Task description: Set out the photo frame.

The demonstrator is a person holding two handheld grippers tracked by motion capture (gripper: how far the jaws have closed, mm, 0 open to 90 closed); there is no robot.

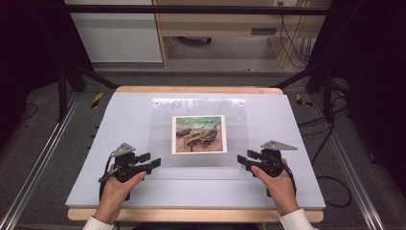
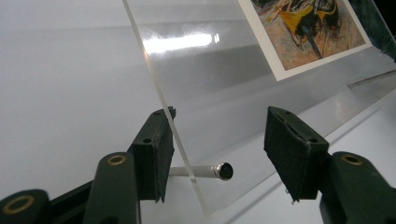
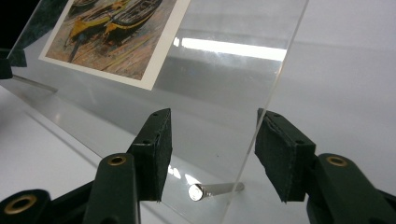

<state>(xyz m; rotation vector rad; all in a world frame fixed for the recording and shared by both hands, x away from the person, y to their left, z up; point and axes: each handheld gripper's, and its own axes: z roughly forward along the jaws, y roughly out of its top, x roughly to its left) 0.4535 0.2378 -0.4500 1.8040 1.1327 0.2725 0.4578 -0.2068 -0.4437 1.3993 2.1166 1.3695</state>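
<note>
A pale grey surface (image 1: 119,120) on a wooden base carries a clear acrylic sheet (image 1: 163,115) holding a boat picture (image 1: 198,134).

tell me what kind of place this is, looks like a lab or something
Probably a lab or workshop set up for recording: a worktable boxed in by a dark metal frame, loose cables on the floor, and handheld grippers working a clear acrylic picture frame.

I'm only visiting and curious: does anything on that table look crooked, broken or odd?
Nothing stands out. The clear acrylic sheet lies square on the table, the boat painting print sits straight under it, and nothing looks cracked or spilled.
</note>
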